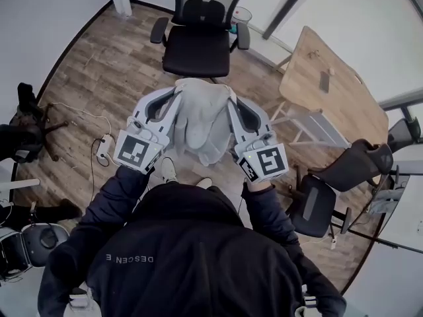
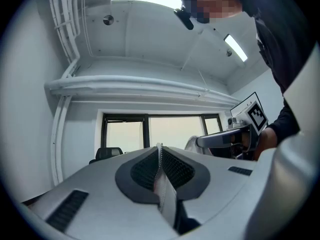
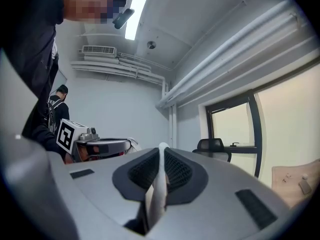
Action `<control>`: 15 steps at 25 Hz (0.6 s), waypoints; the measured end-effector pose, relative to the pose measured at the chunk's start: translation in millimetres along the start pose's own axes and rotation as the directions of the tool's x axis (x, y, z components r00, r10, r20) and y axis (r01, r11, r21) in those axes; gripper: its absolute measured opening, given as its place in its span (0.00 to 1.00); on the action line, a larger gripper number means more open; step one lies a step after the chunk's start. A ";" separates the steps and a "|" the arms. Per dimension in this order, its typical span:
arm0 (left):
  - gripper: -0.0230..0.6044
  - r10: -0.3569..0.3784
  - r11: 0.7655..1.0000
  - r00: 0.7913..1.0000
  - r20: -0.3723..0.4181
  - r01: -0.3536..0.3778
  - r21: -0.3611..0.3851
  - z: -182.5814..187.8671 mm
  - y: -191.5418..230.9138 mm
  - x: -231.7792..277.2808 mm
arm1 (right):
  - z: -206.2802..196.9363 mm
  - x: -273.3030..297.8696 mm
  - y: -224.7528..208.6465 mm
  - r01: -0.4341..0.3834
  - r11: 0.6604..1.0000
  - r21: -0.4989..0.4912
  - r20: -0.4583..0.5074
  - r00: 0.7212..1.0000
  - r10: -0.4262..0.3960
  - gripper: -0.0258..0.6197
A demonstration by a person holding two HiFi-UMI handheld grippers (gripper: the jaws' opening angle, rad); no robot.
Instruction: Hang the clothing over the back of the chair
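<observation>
Holds pale clothing (image 1: 198, 121) up before the chair (image 1: 196, 57), left hand-held gripper (image 1: 176, 98) and right hand-held gripper (image 1: 231, 103) both clamped on its top edge. Next likely needs lifting it over the backrest (image 1: 203, 10) and draping.

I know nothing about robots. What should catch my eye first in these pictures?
A pale grey garment hangs in mid-picture, pinched on either side by the left gripper and the right gripper, both shut on the cloth. Just beyond it stands a black office chair, with a wooden table to the right.

Navy hoodie (image 1: 188, 256) with pale printed lettering (image 1: 129, 259).
</observation>
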State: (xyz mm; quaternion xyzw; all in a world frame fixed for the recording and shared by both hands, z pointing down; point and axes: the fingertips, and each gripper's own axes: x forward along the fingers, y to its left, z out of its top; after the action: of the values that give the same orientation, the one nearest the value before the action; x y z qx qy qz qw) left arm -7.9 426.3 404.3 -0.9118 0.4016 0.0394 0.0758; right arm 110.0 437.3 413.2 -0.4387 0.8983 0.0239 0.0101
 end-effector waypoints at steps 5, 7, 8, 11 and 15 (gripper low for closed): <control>0.09 0.008 1.000 1.000 0.010 -0.008 0.005 2.9 11.5 -3.6 | 3.9 9.9 3.5 -0.004 1.000 -0.011 0.001 1.000 0.004 0.10; 0.09 0.011 1.000 1.000 0.012 -0.011 0.000 3.8 15.8 -2.7 | 5.2 14.8 3.6 -0.005 1.000 -0.010 0.004 1.000 0.005 0.10; 0.09 0.010 1.000 1.000 0.013 -0.010 -0.003 4.3 18.1 -1.8 | 5.7 17.7 3.5 -0.005 1.000 -0.010 0.005 1.000 0.005 0.10; 0.09 0.009 1.000 1.000 0.019 -0.009 -0.009 3.7 28.2 -0.3 | 5.8 29.2 5.7 -0.006 1.000 -0.008 0.005 1.000 0.006 0.10; 0.09 0.001 1.000 1.000 0.024 -0.001 -0.008 2.1 44.9 -1.8 | 5.7 46.2 12.8 -0.011 1.000 -0.003 0.005 1.000 0.011 0.10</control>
State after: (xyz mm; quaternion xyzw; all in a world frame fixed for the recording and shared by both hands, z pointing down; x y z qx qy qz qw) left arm -42.3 398.1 397.8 -0.9114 0.4009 0.0521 0.0773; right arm 71.5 409.1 406.2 -0.4336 0.9007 0.0265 0.0116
